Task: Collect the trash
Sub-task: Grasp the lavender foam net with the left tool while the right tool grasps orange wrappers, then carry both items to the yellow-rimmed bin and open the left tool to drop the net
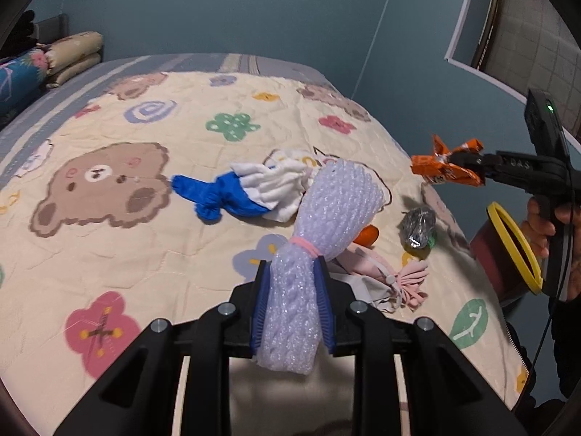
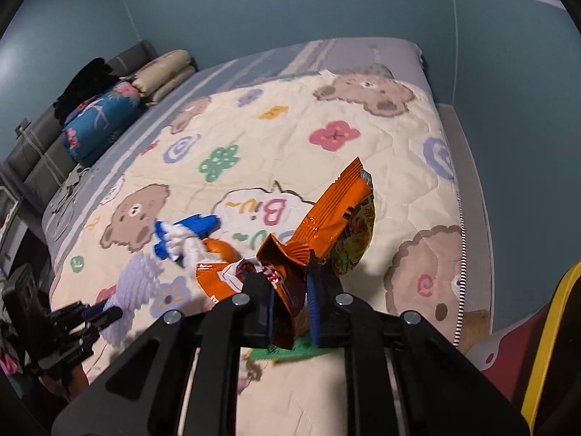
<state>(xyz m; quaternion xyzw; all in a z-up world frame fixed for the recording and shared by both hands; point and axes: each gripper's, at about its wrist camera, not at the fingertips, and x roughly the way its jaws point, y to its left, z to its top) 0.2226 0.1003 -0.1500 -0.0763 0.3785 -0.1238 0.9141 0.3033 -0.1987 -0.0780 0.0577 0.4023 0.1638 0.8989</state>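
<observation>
My left gripper (image 1: pixel 292 265) is shut on a white foam net sleeve (image 1: pixel 337 196) tied with a pink band, lifted above the bed. My right gripper (image 2: pixel 288 279) is shut on a crumpled orange snack wrapper (image 2: pixel 337 218), also held off the quilt. In the left wrist view the right gripper (image 1: pixel 457 160) and its wrapper (image 1: pixel 435 170) hang past the bed's right edge. The right wrist view shows the left gripper (image 2: pixel 105 312) with the foam sleeve (image 2: pixel 139 279) at lower left. Still on the quilt lie a blue and white rag (image 1: pixel 232 196), a dark foil ball (image 1: pixel 417 227), a small orange item (image 1: pixel 368 236) and a pink mask (image 1: pixel 410 279).
A dark red bin with a yellow rim (image 1: pixel 515 247) stands beside the bed at the right, close to a person's hand. The cream bear-print quilt (image 1: pixel 145 254) covers the bed. Folded pillows (image 1: pixel 72 54) are stacked at the far left. Blue walls surround the bed.
</observation>
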